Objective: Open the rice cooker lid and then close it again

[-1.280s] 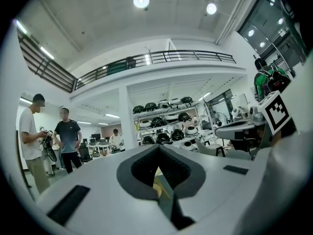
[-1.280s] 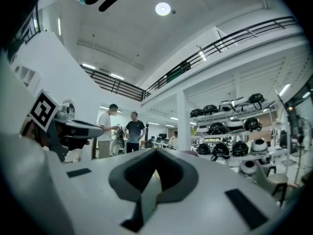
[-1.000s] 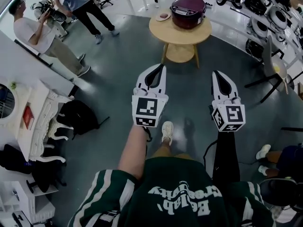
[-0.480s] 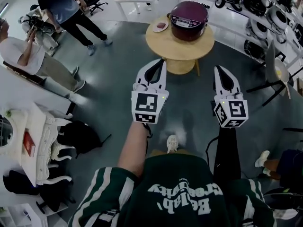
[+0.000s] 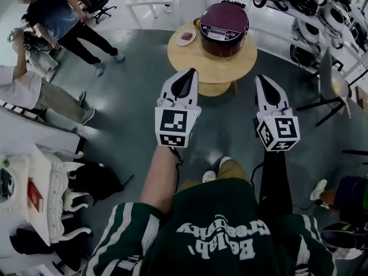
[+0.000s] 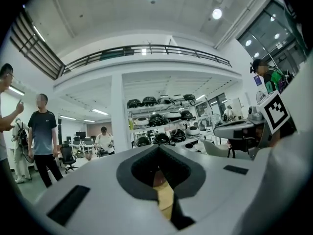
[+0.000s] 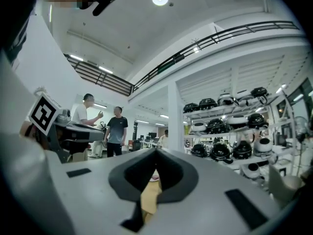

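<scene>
Jaws pressed together, left gripper (image 5: 191, 73) and right gripper (image 5: 260, 79) point toward rice cooker (image 5: 223, 20).

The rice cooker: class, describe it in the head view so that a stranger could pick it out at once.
Look for the round wooden table on the grey floor. The rice cooker stands on it: a squat, dark maroon pot, lid shut, pale panel in front. Its only neighbour there, a small pink dish, is flat and much smaller.
</scene>
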The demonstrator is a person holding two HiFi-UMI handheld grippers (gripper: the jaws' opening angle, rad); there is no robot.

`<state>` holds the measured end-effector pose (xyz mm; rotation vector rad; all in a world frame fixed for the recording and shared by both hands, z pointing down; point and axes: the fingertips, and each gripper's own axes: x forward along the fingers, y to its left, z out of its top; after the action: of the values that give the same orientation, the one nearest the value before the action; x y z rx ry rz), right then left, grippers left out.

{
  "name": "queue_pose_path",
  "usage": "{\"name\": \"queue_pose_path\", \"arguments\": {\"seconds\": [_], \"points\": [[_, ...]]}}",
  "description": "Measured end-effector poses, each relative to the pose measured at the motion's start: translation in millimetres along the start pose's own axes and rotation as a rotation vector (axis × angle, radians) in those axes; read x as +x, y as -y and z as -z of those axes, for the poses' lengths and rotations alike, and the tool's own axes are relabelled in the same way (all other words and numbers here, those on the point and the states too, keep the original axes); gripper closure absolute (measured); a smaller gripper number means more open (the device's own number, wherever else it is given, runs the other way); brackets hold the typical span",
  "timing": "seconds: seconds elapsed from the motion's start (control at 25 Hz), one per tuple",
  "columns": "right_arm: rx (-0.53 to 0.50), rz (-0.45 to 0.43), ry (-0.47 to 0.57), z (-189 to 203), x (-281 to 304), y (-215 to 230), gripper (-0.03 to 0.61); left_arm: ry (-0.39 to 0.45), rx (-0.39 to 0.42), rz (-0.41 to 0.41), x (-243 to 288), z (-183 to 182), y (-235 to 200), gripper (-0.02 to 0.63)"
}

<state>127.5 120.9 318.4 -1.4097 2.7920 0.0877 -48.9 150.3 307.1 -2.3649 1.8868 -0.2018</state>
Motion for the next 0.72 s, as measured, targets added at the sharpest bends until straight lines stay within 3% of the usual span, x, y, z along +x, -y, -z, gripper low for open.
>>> {"name": "queue_pose_path", "arguments": {"seconds": [0.36, 0.72], "points": [[0.011, -0.011, 0.007, 18.7, 90.8, 36.2, 0.574, -0.011, -0.007, 0.007, 87.2, 21.1, -36.8, 0.614], [0.013, -0.063, -0.005, 36.4, 215.8, 85.4, 0.574, -0.005, -0.003, -0.003, 213.1, 31.7, -74.6, 0.614]]}}
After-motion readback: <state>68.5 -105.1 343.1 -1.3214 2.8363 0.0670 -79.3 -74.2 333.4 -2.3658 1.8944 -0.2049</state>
